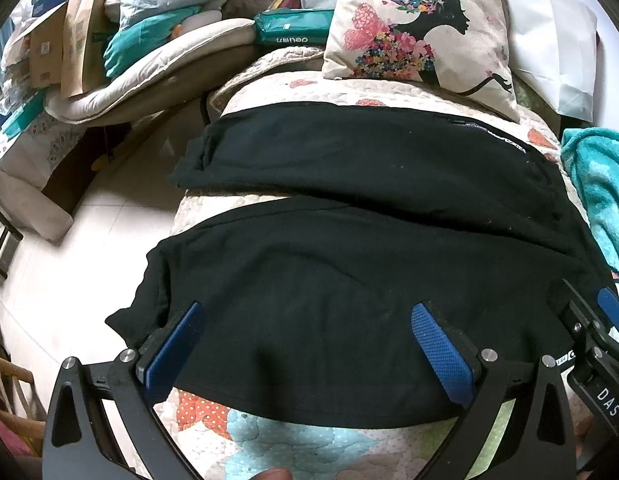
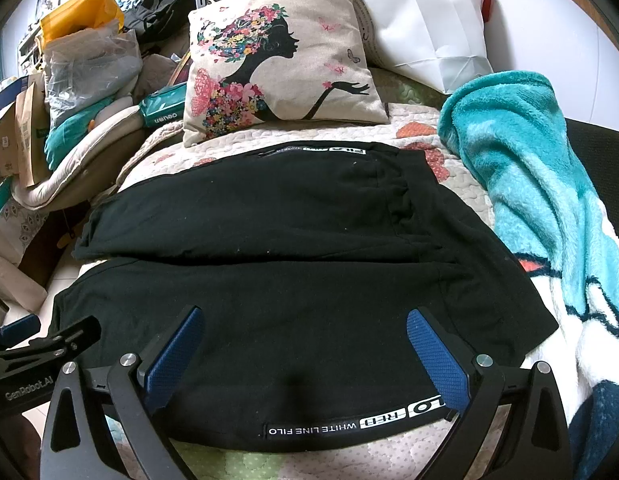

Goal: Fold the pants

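Patchwork quilt (image 1: 269,436) on a bed is the work surface, with clutter piled off its left edge. Black pants (image 1: 349,280) lie flat across the quilt, legs running out left, waistband at the right, nearer the teal fleece blanket (image 2: 529,152). A floral silhouette cushion (image 2: 277,64) sits just beyond the far leg.

Left gripper (image 1: 309,356) is spread wide over the near leg's hem side, blue pads (image 1: 441,352) resting on or just above the fabric, pinching nothing. Right gripper (image 2: 305,356) is likewise spread, straddling the near edge by the white-lettered side stripe (image 2: 349,420), also holding nothing.

Step in hand looks like the first fold: near leg over far leg. To do it well, each gripper should close on the near edge only, both at matching depth, then lift together and carry it across toward the cushion, keeping the edge taut so the seams line up.

Pants are dark, soft knit and lightly linted. The legs are slightly parted, and the left cuffs overhang the quilt's edge.
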